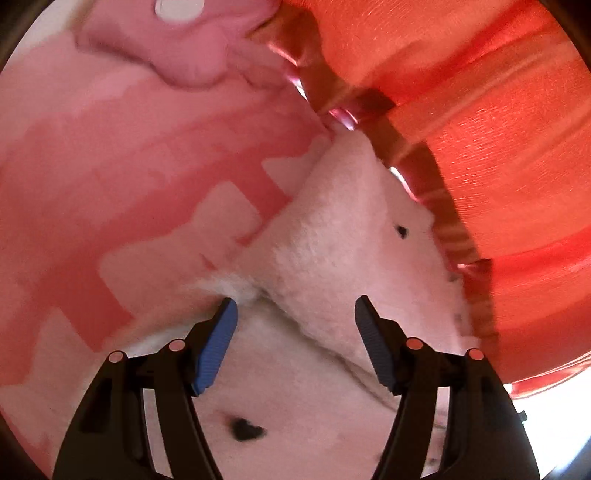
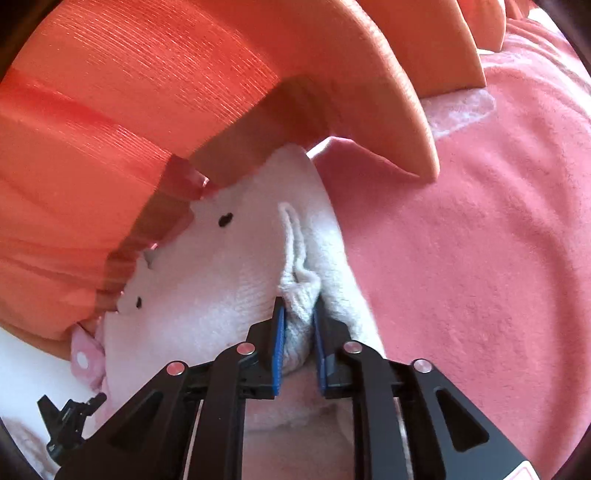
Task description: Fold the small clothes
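- White fleecy garment (image 1: pixel 332 236) lies on a pink blanket (image 1: pixel 92 155), its far edge up against an orange cushion (image 1: pixel 498 129); black dots on the fabric show in both views.
- Left gripper (image 1: pixel 295 314): jaws stand apart, blue pads (image 1: pixel 218 347) clear of the cloth on both sides. Garment is under and between them, nothing pinched. Left pad tip sits near a fluffy hem edge.
- Right gripper (image 2: pixel 299 314): jaws nearly together, clamped on a bunched ridge of the white garment (image 2: pixel 221 280); fold of cloth bulges up between the blue pads (image 2: pixel 279 343).
- Left wrist view only: pale blocky pattern on the blanket, a pink item w/ a white round patch (image 1: pixel 181 22) at the top, a crease running across the garment between the jaws.
- Right wrist view only: the pinch itself; a loop of white cord or seam (image 2: pixel 291 229) beyond the jaw tips; plain coral stretch of blanket (image 2: pixel 480 258) to the right; more orange cushions (image 2: pixel 424 44) stacked at top; small pink piece w/ a white ring (image 2: pixel 83 356) at the garment's lower left; black part of the other gripper (image 2: pixel 66 417) in the bottom-left corner.
- Neither view shows the garment whole, so its shape can't be told.
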Tool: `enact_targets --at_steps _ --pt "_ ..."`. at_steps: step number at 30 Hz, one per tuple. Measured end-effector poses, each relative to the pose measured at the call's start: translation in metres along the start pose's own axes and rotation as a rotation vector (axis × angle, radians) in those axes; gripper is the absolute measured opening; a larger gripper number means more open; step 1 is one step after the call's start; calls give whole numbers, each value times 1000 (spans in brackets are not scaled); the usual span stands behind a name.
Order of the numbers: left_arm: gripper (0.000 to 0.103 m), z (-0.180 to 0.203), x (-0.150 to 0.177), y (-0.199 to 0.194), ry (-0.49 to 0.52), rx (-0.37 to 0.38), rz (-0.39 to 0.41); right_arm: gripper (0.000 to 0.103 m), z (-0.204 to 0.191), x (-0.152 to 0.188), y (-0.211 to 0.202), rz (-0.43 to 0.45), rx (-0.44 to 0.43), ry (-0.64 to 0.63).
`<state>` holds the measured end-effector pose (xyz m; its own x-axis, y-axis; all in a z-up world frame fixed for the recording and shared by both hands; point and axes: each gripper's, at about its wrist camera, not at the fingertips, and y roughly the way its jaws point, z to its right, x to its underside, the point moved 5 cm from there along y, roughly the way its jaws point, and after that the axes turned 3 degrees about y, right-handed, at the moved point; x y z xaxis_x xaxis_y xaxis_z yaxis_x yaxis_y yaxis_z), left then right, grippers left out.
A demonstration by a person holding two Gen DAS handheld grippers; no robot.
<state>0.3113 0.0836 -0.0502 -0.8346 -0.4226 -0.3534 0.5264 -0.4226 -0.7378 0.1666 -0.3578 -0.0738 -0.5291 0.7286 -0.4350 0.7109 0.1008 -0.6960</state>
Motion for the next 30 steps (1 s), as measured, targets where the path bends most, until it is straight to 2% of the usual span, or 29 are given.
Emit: enact_targets --at_steps 1,2,4,5,6,7,9,11,14,15,17,20,22,24,26,27,30 --pt "64 1 0 2 -14 19 -11 27 -5 2 -5 8 1 -14" --pt "65 2 0 5 -12 9 -12 39 -13 1 -7 24 -11 -32" --pt "62 -2 -1 15 10 -29 -11 43 -16 -1 -4 28 2 -47" --pt "58 -4 -2 17 4 -34 -5 38 -16 2 0 13 9 -47" --pt "46 -5 -4 16 4 -53 15 21 -13 -2 7 -8 4 -40" --pt "30 -6 -6 13 8 -71 30 8 -9 -3 11 -16 -3 -27" --pt "24 -10 -10 8 7 -64 57 9 -11 -3 -11 24 -70 -10" --pt "24 -16 -11 10 -17 -52 43 8 -18 -8 -27 74 -103 -38" --pt "24 -17 -8 10 -24 -54 34 14 2 -4 -7 25 42 -28" --pt "25 -13 -6 6 -20 -53 34 9 14 0 -1 8 56 14" --pt "25 -6 -4 -1 8 -67 47 9 16 -1 -8 25 37 49" --pt "25 3 -1 -8 47 -88 63 22 -3 -8 -34 111 79 -3" --pt "28 9 0 -12 77 -97 82 23 -21 -5 -44 144 83 -82" --pt "30 9 0 -10 111 -144 91 24 -28 0 -32 119 110 -144" --pt "30 -3 0 -1 109 -194 77 23 -15 6 -14 58 161 -150" --pt "31 -9 0 3 96 -196 62 18 -7 7 -9 43 155 -125" --pt "30 -16 -2 2 69 -174 60 19 -10 -3 -20 69 128 -107"
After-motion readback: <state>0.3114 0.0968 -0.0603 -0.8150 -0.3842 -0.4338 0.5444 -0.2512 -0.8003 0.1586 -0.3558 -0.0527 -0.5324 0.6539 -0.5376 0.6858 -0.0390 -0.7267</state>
